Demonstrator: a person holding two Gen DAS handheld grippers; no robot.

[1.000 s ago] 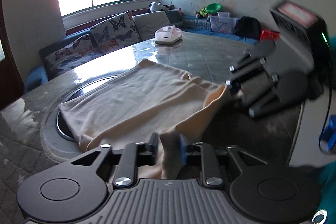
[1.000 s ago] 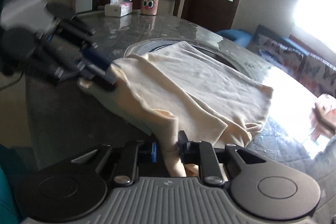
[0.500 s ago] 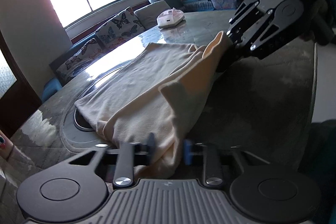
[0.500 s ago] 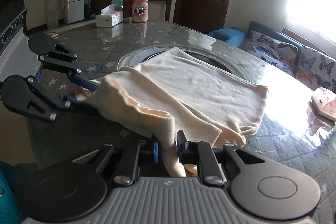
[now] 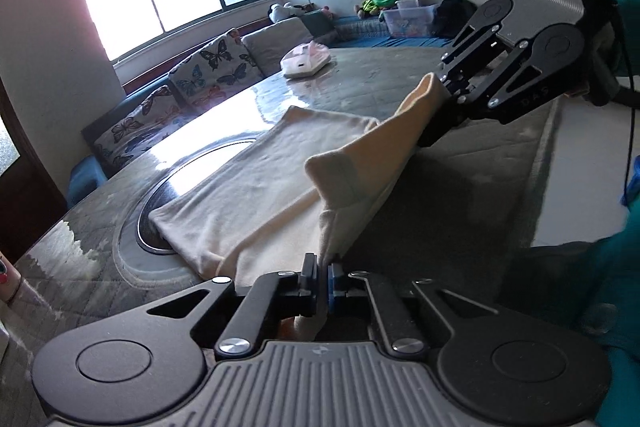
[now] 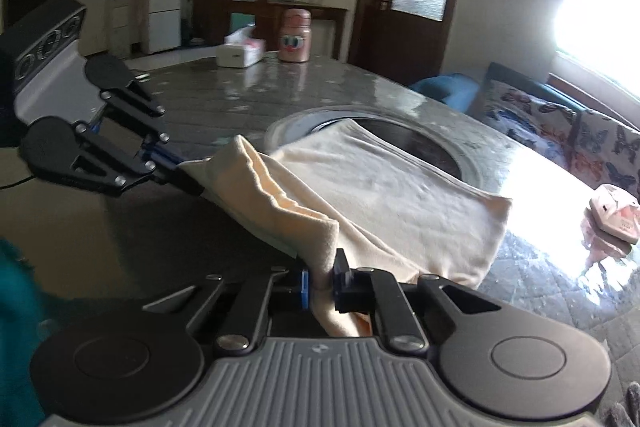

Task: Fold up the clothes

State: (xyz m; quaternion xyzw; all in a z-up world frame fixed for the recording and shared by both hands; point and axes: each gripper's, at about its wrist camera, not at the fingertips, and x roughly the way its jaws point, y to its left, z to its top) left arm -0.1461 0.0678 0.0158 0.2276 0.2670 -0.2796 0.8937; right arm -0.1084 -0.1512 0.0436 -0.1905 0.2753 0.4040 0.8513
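Observation:
A cream garment lies on the round grey table, its far part flat over the dark centre ring. My left gripper is shut on one near corner of the garment. My right gripper is shut on the other near corner of the garment. Both corners are lifted, and the near edge hangs taut between the grippers above the table. The right gripper shows in the left wrist view. The left gripper shows in the right wrist view.
A dark centre ring sits in the table. A pink-white tissue pack lies at the far side. A tissue box and a pink bottle stand at the other end. A sofa with butterfly cushions lies beyond the table.
Both grippers have risen and drawn apart with the garment's near corners. The near edge has come up off the table and pulled taut between them.

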